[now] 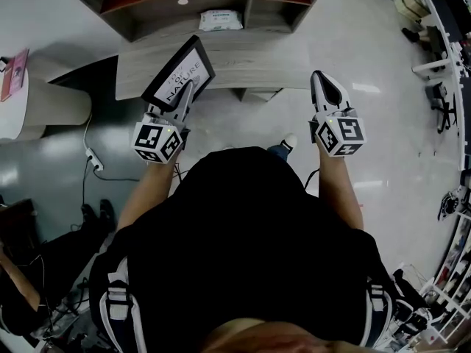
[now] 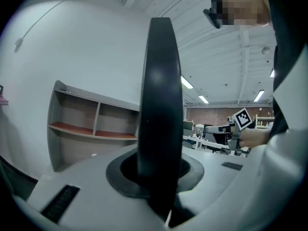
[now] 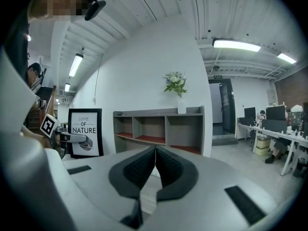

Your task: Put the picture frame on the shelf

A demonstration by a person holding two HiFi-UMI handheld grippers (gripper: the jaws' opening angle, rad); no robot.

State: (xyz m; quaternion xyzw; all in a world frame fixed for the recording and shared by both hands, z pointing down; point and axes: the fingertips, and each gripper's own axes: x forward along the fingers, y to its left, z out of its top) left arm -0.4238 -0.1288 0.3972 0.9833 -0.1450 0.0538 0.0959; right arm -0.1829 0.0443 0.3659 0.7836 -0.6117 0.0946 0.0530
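The picture frame [image 1: 179, 73] is black-edged with a white print reading "NATURE". It is held up in the air, tilted, in front of the grey shelf unit [image 1: 193, 4]. My left gripper [image 1: 187, 88] is shut on its lower edge. In the left gripper view the frame [image 2: 159, 100] stands edge-on between the jaws, with the shelf [image 2: 91, 124] behind it to the left. My right gripper [image 1: 319, 77] hangs shut and empty to the right. In the right gripper view the closed gripper [image 3: 155, 151] faces the shelf [image 3: 159, 129], and the frame [image 3: 85, 133] shows at the left.
A vase of flowers [image 3: 177, 88] stands on the shelf top, and a white packet [image 1: 220, 20] lies there too. A low grey bench [image 1: 257, 65] sits before the shelf. A power strip [image 1: 94, 160] lies on the floor at left. Desks and chairs [image 1: 441, 65] line the right.
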